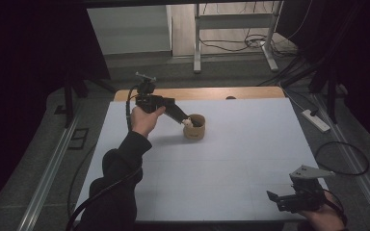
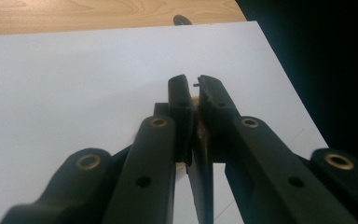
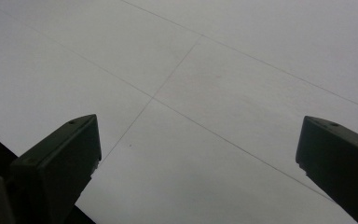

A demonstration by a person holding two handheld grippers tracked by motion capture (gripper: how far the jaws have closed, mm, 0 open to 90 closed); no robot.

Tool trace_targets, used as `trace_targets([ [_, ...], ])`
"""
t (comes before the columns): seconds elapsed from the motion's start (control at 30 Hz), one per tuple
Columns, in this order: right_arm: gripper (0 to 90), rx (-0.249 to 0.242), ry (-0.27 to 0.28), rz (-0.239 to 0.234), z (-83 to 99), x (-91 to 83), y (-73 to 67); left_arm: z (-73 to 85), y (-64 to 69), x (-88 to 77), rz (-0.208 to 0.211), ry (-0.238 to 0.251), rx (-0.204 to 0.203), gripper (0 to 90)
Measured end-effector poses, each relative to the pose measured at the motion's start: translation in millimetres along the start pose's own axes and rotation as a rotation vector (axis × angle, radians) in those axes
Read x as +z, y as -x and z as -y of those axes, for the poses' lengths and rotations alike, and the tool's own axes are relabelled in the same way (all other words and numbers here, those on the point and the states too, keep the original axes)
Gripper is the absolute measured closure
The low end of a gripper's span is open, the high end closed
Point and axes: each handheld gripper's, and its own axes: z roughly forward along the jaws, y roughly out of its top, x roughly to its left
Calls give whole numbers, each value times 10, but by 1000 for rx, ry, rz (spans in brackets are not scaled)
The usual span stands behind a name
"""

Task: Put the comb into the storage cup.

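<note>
Left gripper (image 1: 187, 121) clenched on rim of small tan cup (image 1: 195, 128), far centre of white table (image 1: 231, 163). Cup judged light, thin-walled, crushable; rim pinch best kept gentle. Right gripper (image 1: 275, 199) released, idle near right.

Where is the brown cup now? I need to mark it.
In the high view the brown cup stands left of centre on the white table, at the left gripper tips.

Your left gripper (image 1: 187, 121) sits over the cup (image 1: 195, 127) mid-table (image 1: 231, 159); your right gripper (image 1: 275, 198) near-right corner.
</note>
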Motion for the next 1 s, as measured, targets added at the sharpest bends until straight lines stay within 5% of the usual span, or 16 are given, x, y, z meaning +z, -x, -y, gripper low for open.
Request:
trace_targets([
  [0.47,0,-3,-3,-1,-1,3,-5,30,-61,2,15,30,-11,819],
  [1.0,0,-5,-5,-1,-2,5,-7,49,-37,14,-48,45,30,655],
])
